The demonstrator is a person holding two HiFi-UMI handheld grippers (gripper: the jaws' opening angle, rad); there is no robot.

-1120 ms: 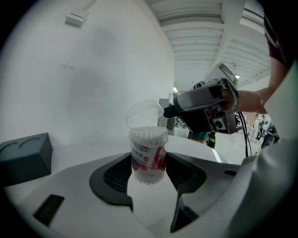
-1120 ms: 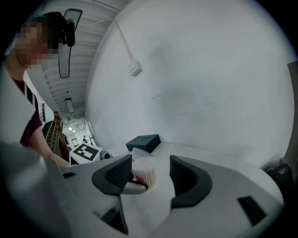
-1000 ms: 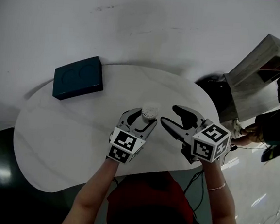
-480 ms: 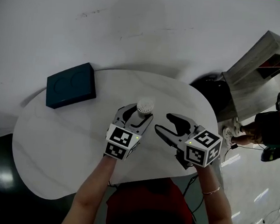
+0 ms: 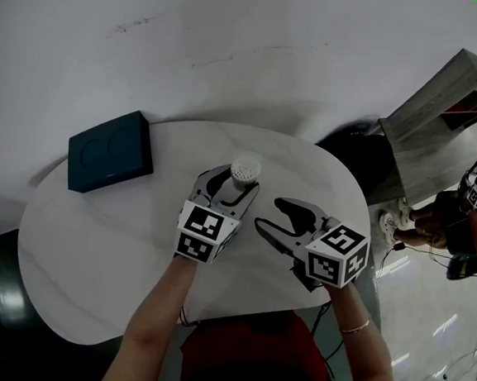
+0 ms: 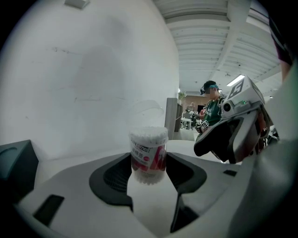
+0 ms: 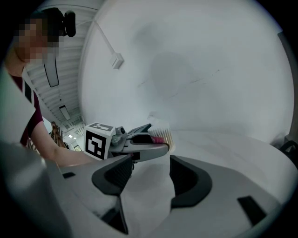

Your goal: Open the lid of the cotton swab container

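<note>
Cotton swab container (image 6: 149, 155) was shifted forward, pinched in the left tongs (image 5: 234, 185). Right tongs (image 5: 271, 215), spread and empty, were lowered beside them; the lid (image 5: 245, 167) was judged unopened.

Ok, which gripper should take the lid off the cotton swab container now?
Right. The right gripper is open and empty beside the cotton swab container, which the left gripper grips by its body.
</note>
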